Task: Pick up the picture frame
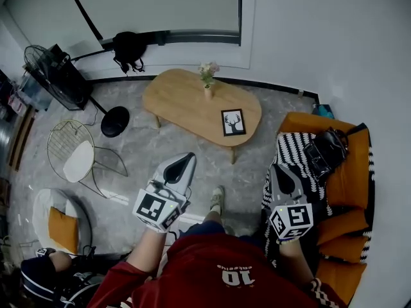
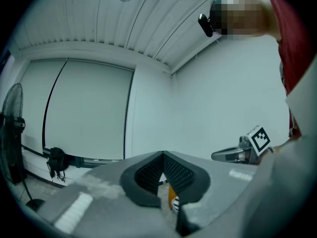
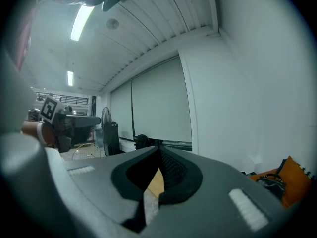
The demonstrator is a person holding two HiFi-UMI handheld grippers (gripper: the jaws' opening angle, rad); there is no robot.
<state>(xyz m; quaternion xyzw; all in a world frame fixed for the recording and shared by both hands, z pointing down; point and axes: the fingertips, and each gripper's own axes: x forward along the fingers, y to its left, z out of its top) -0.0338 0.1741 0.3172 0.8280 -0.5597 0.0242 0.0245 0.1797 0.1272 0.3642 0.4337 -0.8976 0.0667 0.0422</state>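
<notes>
Here, the picture frame [image 1: 233, 122] lies flat near the right end of the wooden table [image 1: 186, 104], well apart from both grippers. The left gripper [image 1: 184, 161] and right gripper [image 1: 280, 174] each have jaws closed tip to tip, with nothing between them. The frame's print is too small to read clearly. Neither gripper view shows the frame; only a sliver of the table appears behind the right jaws.

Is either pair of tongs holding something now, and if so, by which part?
Nothing is held. The left tongs and right tongs are shut and empty; the picture frame is on the table.
</notes>
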